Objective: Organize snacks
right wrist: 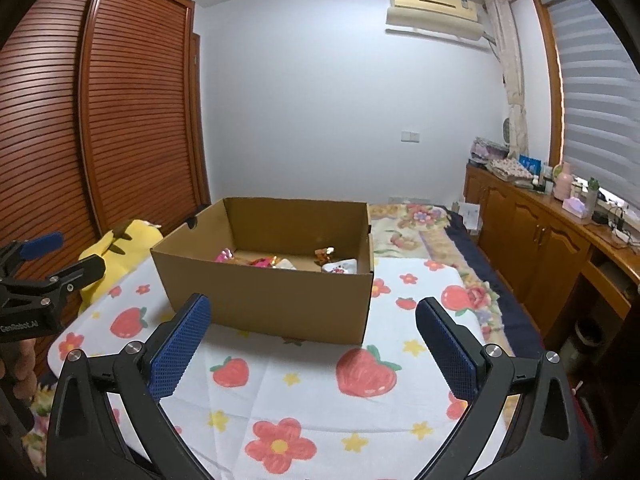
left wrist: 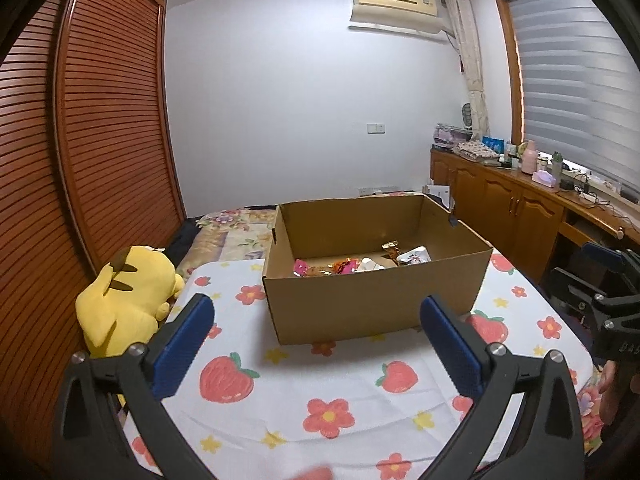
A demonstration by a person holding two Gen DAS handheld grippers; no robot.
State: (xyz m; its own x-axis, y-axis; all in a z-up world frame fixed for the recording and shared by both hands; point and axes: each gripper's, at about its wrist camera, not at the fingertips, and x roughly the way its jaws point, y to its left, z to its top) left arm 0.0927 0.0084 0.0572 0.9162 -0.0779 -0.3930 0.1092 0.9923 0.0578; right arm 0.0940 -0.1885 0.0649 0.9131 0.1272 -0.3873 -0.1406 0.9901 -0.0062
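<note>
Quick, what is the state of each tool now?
Left tool: open, holding nothing.
Right tool: open, holding nothing.

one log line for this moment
left tool: open, empty | right tool: open, empty | snacks: in box | box: on cloth

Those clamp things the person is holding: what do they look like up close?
Each tool, left tool and right tool, has two black plastic arms with triangular cut-outs and round silver bolts. The fingers wear blue pads with a fine dimpled grid. Seen from the right wrist, the left tool's black body carries white lettering.
</note>
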